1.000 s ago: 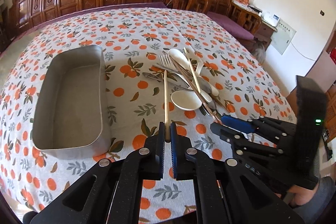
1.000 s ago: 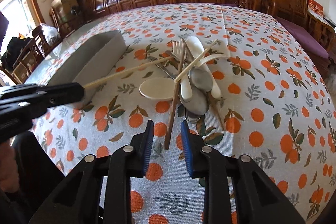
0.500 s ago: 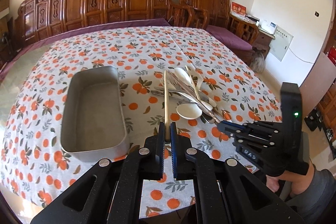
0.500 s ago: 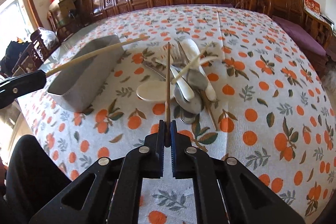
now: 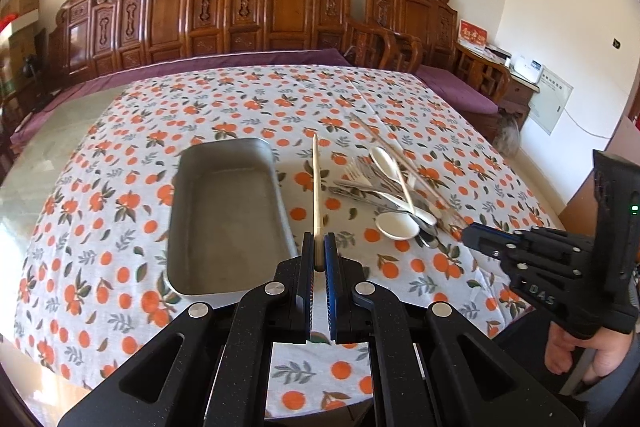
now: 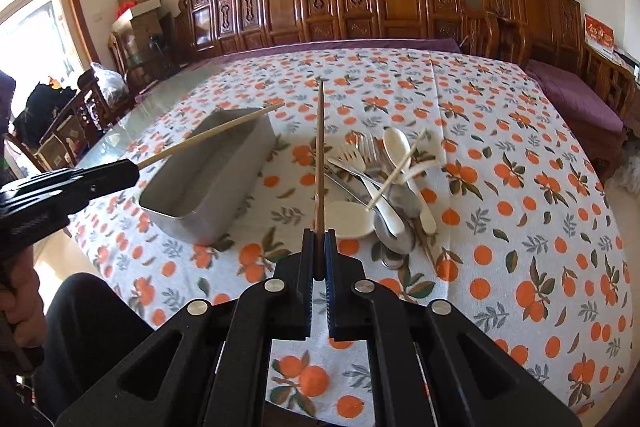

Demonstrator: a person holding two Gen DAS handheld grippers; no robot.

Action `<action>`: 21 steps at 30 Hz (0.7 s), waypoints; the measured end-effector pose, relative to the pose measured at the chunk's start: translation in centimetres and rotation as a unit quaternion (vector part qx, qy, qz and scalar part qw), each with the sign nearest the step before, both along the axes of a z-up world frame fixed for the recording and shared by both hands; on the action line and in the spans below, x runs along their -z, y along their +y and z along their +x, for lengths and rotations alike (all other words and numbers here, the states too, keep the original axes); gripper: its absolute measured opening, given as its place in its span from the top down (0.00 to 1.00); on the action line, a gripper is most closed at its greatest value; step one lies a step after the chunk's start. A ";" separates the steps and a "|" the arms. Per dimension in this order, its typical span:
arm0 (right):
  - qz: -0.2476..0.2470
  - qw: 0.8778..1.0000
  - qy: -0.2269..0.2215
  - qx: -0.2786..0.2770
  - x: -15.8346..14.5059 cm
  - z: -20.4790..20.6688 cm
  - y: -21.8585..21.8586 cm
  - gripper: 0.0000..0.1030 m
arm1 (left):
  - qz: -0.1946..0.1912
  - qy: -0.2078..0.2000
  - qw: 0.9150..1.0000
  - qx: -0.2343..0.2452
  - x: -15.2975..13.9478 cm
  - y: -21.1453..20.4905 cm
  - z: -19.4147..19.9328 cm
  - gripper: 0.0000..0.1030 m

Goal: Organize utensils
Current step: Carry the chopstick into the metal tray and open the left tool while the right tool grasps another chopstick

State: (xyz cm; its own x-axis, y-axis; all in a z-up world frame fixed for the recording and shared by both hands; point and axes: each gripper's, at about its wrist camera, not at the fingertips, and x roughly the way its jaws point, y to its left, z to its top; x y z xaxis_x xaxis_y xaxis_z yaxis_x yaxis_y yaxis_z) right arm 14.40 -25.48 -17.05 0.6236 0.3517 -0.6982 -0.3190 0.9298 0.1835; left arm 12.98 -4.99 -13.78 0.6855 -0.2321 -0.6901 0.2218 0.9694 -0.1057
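My left gripper (image 5: 319, 251) is shut on a pale chopstick (image 5: 315, 187) that points forward above the table, just right of the empty metal tray (image 5: 224, 219). My right gripper (image 6: 319, 247) is shut on a brown chopstick (image 6: 319, 155), held above the cloth between the tray (image 6: 208, 183) and the utensil pile (image 6: 384, 187). The pile holds forks, metal spoons, white spoons and more chopsticks; it also shows in the left wrist view (image 5: 392, 195). The left gripper (image 6: 120, 173) with its chopstick (image 6: 212, 133) shows at the left of the right wrist view, over the tray.
The table wears a white cloth with orange prints (image 5: 240, 99). Carved wooden chairs (image 5: 280, 3) line the far side. A purple cushioned bench (image 6: 576, 99) stands at the right. The near table edge is just below both grippers.
Both grippers have risen and drawn back from the table. The right gripper closed on the brown chopstick and lifted it from the pile. The left chopstick now hangs over the tray side.
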 end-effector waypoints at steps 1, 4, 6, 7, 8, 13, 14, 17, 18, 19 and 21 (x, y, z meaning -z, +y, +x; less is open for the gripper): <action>0.000 1.000 -0.001 -0.001 -0.1 0.0 0.2 0.94 | 0.001 -0.001 1.000 -0.004 -0.1 0.4 0.1 0.96; 0.002 1.000 -0.003 -0.008 -0.5 0.0 1.1 0.94 | 0.006 -0.003 1.000 -0.014 -0.2 1.5 0.4 0.96; 0.003 1.000 -0.003 -0.012 -0.6 0.0 1.6 0.94 | 0.010 -0.002 1.000 -0.022 -0.1 2.3 0.7 0.96; 0.004 1.000 -0.003 -0.014 -0.7 0.0 1.9 0.94 | 0.013 -0.001 1.000 -0.026 0.0 2.7 0.8 0.96; 0.004 1.000 -0.003 -0.015 -0.7 0.0 2.1 0.94 | 0.016 -0.001 0.999 -0.029 0.1 3.0 0.9 0.96; 0.002 1.000 -0.002 -0.024 -0.7 0.0 3.2 0.94 | 0.025 0.007 0.999 -0.047 0.8 4.6 1.7 0.96; 0.000 1.000 -0.002 -0.026 -0.7 0.0 3.4 0.94 | 0.029 0.011 0.998 -0.051 1.1 4.9 1.9 0.96; -0.004 1.000 0.000 -0.029 -0.6 0.1 3.9 0.94 | 0.039 0.019 0.997 -0.060 1.8 5.5 2.6 0.96; -0.005 1.000 0.001 -0.030 -0.5 0.1 4.0 0.94 | 0.043 0.022 0.997 -0.062 2.1 5.7 2.9 0.96; -0.007 0.999 0.002 -0.031 -0.4 0.1 4.1 0.94 | 0.049 0.025 0.996 -0.067 2.4 5.8 3.3 0.96; -0.012 0.999 0.005 -0.032 -0.3 0.2 4.3 0.94 | 0.057 0.034 0.995 -0.075 3.1 6.0 4.0 0.96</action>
State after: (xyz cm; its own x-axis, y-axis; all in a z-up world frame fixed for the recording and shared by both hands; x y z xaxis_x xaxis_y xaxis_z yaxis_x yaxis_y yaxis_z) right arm 14.59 -21.15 -16.78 0.5936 0.3740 -0.7125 -0.3758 0.9118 0.1656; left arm 17.01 0.98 -16.92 0.6574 -0.0486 -0.7520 0.0707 0.9975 -0.0026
